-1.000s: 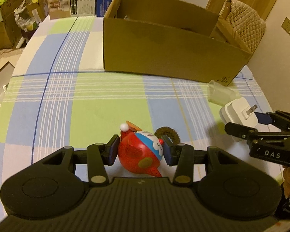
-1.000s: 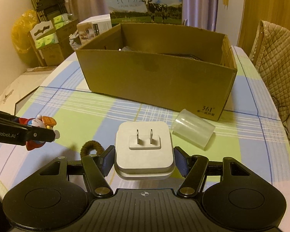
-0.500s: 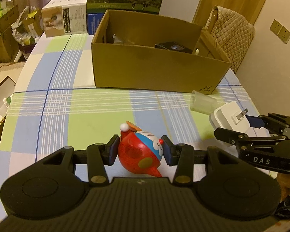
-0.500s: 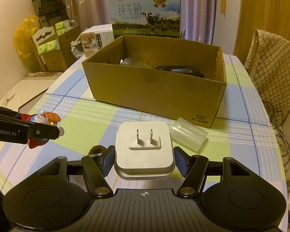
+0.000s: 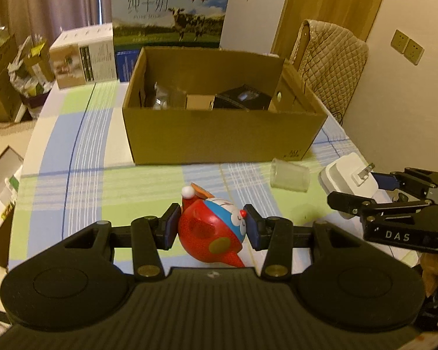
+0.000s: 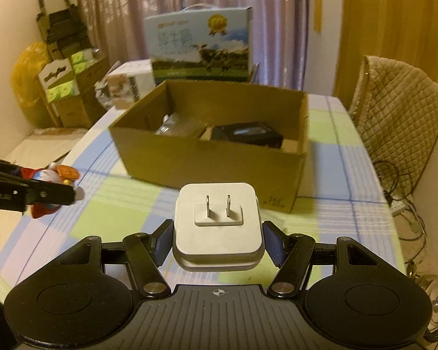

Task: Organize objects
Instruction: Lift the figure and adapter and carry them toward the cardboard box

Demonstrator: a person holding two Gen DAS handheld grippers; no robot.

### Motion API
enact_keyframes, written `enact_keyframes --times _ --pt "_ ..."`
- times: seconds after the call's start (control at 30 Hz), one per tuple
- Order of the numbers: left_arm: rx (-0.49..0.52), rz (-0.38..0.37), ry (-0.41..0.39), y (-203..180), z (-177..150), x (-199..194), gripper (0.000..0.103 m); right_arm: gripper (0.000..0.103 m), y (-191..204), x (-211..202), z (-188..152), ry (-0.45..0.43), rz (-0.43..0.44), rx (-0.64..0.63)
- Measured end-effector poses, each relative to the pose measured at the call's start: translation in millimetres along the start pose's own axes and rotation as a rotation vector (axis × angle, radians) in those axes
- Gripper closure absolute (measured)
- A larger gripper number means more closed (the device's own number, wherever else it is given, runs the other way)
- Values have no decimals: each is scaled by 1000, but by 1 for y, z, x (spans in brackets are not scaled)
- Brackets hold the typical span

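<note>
An open cardboard box (image 5: 219, 134) stands on the table (image 5: 73, 180), which is covered with a checked cloth of blue, green and white. Inside the box, toward its left side, lies something clear and crinkled, perhaps a plastic bag (image 6: 178, 127). Beside it sits a small brown carton (image 5: 200, 102), and to the right of that a black boxy item (image 6: 248, 134) with a shiny top. What these things are exactly is hard to tell.

The left gripper (image 5: 211, 227) has its jaws clamped on a red and blue cartoon toy figure (image 5: 210, 233), held clear above the table in front of the box. The right gripper (image 6: 217, 240) has its jaws clamped on a white power adapter (image 6: 217, 227), its two metal prongs facing the camera, also lifted off the cloth and in front of the box.

A translucent plastic cup (image 5: 289, 175) lies on its side on the table, just beside the box's front right corner.

Behind the box stands a milk carton case (image 5: 169, 11) printed with a cow, and to its left a white product box (image 5: 81, 58). A quilted chair cover (image 6: 400, 110) hangs at the table's right.
</note>
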State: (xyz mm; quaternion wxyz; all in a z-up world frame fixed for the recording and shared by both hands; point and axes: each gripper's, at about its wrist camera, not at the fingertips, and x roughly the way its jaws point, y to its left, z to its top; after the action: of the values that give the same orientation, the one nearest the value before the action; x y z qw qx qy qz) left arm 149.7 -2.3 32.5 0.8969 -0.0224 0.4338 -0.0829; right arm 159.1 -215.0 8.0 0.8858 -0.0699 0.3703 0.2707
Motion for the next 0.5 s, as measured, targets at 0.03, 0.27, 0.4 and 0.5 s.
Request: enact_keyframes --times 0.03,0.27,0.4,0.5 --pt "4 -2 -4 0 4 -1 62 41 -3 -2 4 -6 -6 4" --pt "36 -4 -33 -4 37 -9 62 41 -17 -11 30 -32 -29 -8" --pt "51 1 -41 -7 50 -8 62 41 -20 -11 37 -34 -30 -10" --pt "54 -7 -42 -8 56 -5 62 41 -21 -9 41 -32 -29 -14"
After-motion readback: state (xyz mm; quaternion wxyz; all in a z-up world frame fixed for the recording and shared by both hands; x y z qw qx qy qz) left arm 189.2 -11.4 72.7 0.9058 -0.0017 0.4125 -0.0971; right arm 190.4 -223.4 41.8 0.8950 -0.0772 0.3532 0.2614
